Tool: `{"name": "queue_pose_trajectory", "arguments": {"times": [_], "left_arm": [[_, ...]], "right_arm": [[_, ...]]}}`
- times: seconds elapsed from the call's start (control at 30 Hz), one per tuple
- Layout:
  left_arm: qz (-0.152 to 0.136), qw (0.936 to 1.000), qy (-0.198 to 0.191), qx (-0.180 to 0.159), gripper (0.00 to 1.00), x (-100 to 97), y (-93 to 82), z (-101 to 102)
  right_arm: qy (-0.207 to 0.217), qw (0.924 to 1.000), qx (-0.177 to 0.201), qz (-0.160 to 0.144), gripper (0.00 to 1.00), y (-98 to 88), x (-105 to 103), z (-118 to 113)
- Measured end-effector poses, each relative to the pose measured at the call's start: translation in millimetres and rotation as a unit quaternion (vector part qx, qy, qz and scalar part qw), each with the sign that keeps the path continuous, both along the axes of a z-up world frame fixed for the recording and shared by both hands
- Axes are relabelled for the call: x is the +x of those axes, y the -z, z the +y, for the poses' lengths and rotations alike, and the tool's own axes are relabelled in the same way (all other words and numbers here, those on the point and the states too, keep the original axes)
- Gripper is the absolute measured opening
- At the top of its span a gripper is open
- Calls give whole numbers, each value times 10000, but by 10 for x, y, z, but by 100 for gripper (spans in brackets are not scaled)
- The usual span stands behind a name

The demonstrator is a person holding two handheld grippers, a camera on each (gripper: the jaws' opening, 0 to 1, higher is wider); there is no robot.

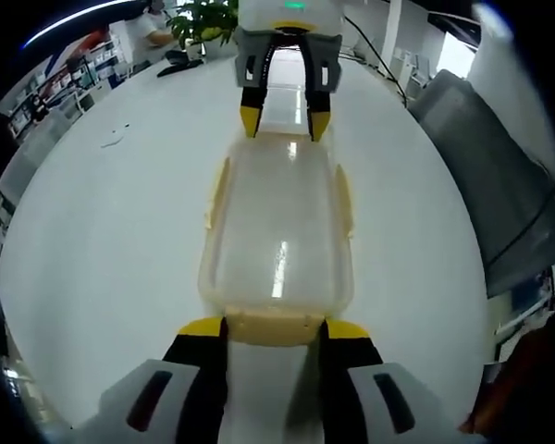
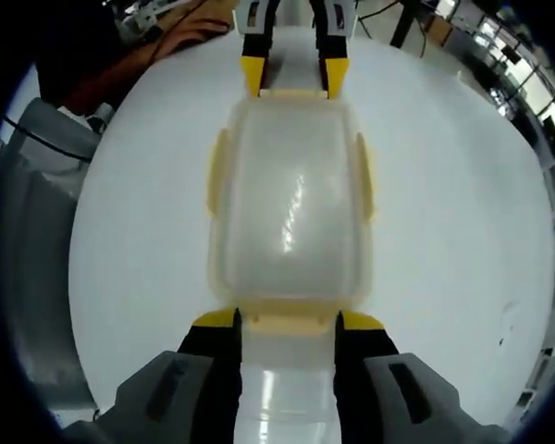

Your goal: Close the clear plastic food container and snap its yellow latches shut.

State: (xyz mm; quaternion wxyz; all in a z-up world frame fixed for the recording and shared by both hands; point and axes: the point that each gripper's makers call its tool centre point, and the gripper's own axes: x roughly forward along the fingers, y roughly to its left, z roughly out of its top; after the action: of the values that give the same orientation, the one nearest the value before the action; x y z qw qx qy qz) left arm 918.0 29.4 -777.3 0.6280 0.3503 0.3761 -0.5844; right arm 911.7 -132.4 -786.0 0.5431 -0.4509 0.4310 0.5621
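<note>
Left tool (image 1: 274,326): jaws apart, straddling one end latch (image 1: 274,328).
Container (image 2: 289,208): mid tabletop (image 2: 444,231), lid on; light, slick, slightly flexible.
Hold: press yellow latches, probably ends first.
Right tool (image 2: 287,321): jaws apart at opposite end.

container (image 2: 291,208): clear glossy plastic, light glare on lid | latches (image 2: 219,171): pale yellow opaque plastic, smooth | surface (image 1: 111,240): white, smooth, slight sheen | fingers (image 1: 202,328): matt black with yellow tips, grey plastic bodies
</note>
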Motion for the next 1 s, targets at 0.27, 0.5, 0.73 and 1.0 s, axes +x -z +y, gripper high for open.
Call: {"name": "queue_pose_trajectory", "arguments": {"times": [0.27, 0.5, 0.73, 1.0], "left_arm": [[-9, 9999, -93, 90, 31, -93, -203, 144], [-23, 9996, -127, 244, 32, -187, -406, 255], [-115, 9996, -185, 184, 32, -209, -659, 147], [-213, 9996, -142, 137, 32, -218, -807, -61]], "right_arm": [[-141, 9998, 120, 20, 35, -189, -73, 125], [-260, 9994, 214, 70, 35, -458, -183, 225], [-327, 9992, 210, 27, 35, -699, -212, 105], [-299, 9993, 203, -10, 35, -844, -222, -97]]}}
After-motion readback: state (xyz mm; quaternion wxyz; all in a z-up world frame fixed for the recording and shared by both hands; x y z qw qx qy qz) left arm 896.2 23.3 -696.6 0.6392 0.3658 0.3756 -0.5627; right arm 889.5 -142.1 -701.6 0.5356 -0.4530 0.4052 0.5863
